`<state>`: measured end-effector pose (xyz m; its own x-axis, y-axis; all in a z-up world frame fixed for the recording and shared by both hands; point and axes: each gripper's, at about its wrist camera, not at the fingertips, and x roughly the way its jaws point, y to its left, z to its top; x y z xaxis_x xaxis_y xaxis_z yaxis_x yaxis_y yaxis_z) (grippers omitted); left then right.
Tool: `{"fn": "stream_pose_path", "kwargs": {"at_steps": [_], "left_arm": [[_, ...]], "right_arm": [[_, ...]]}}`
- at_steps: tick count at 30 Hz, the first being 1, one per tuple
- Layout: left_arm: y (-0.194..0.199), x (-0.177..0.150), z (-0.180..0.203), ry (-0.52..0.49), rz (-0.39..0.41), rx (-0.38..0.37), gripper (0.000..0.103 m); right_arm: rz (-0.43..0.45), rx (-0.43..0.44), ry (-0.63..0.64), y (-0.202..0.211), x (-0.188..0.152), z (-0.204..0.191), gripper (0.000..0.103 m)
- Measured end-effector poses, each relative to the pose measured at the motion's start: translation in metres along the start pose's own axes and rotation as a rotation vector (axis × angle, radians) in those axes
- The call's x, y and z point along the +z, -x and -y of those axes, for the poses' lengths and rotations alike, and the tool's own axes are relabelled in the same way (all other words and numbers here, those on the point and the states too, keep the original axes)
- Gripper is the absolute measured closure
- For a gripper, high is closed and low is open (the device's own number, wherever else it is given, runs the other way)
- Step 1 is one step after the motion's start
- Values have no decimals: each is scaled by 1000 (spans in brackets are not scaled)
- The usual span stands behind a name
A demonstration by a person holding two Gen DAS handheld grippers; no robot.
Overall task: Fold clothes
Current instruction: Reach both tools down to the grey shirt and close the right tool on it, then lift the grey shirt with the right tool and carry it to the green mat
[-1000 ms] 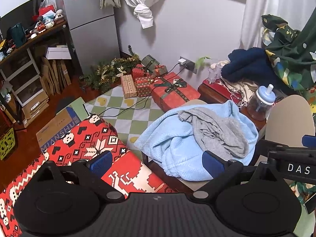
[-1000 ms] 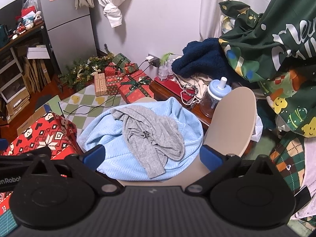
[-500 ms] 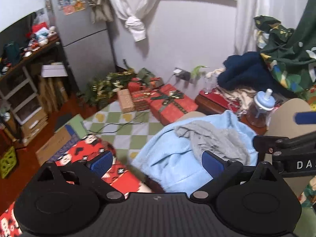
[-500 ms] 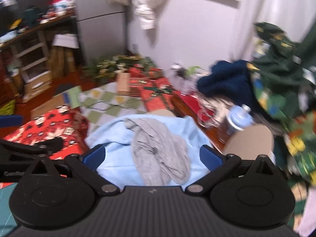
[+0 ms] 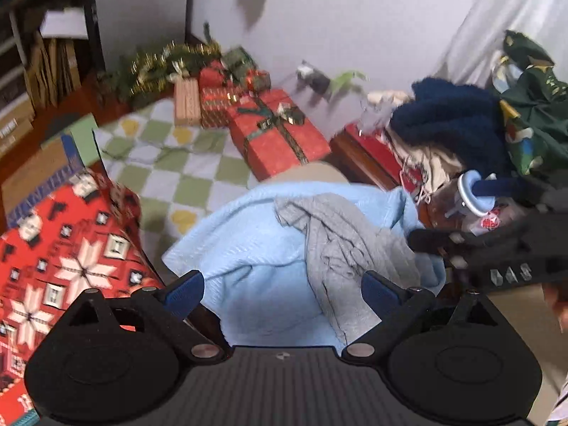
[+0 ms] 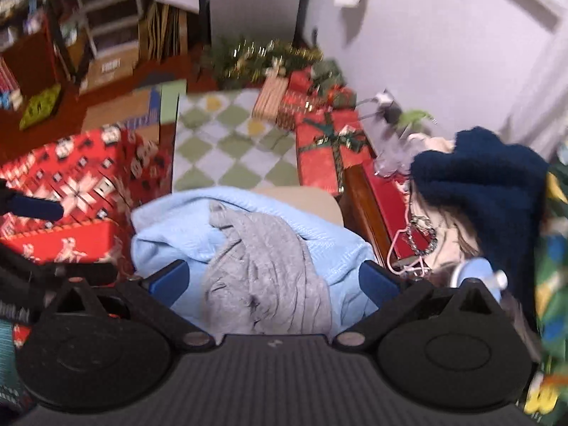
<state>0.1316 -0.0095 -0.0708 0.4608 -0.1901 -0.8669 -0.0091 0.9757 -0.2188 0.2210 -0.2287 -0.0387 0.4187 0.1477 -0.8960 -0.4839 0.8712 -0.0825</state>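
Risk, layers: the grey garment (image 6: 262,266) lies crumpled on top of the light-blue blanket (image 5: 255,248); a deep pinch could take both cloths at once, so the blanket would lift along with the garment.
Risk, bottle: a clear bottle with a blue lid (image 5: 475,202) stands just beside the blanket's right edge; a sideways sweep of the right tongs or a dragged fold could tip it.
Risk, edge: the blanket hangs over the front of its beige seat (image 6: 305,197); a pull toward the camera could slide the whole pile off.
Risk, view: both pictures are smeared by motion, so the garment's hems and sleeves are hard to pick out, and a grab may well land mid-cloth.
Left tongs (image 5: 284,291): spread wide, nothing between the fingers, over the blanket's near part.
Right tongs (image 6: 273,280): spread wide, empty, straddling the grey garment in the view.
Garment relative to tongs: centred between the right fingers; toward the right finger of the left tongs.
Contact: apparently none, though I cannot tell for sure.
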Motion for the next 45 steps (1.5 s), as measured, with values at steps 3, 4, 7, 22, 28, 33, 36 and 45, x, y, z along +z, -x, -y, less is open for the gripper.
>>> {"fn": "stream_pose_path", "kwargs": {"at_steps": [3,4,7,22,28,33,36,45], "left_arm": [[-24,2,-11,65,-26,15,8],[-31,3,-16,91,-38,18,8],[-53,4,-30,161,-98,5,10],[-96,-12,-72,359,-155,-59,9],[-90,-24,-78,342,-151,-60,9],[-71,-35,-81,273,-113,-35,12],[-57,-41,-88,264,-90,-36,15],[-16,-65,-118,287,-41,-62,24]], "right_arm": [[-33,70,2,-33,13,-5,3],[-46,90,4,-45,16,-7,4],[-80,127,5,-80,21,-14,11],[-210,106,-29,-172,-8,-14,19],[-202,109,-21,-170,-15,-18,58],[-178,63,39,-149,-12,-35,74],[-158,63,57,-131,-11,-48,82],[-52,134,102,-55,-4,-113,87]]}}
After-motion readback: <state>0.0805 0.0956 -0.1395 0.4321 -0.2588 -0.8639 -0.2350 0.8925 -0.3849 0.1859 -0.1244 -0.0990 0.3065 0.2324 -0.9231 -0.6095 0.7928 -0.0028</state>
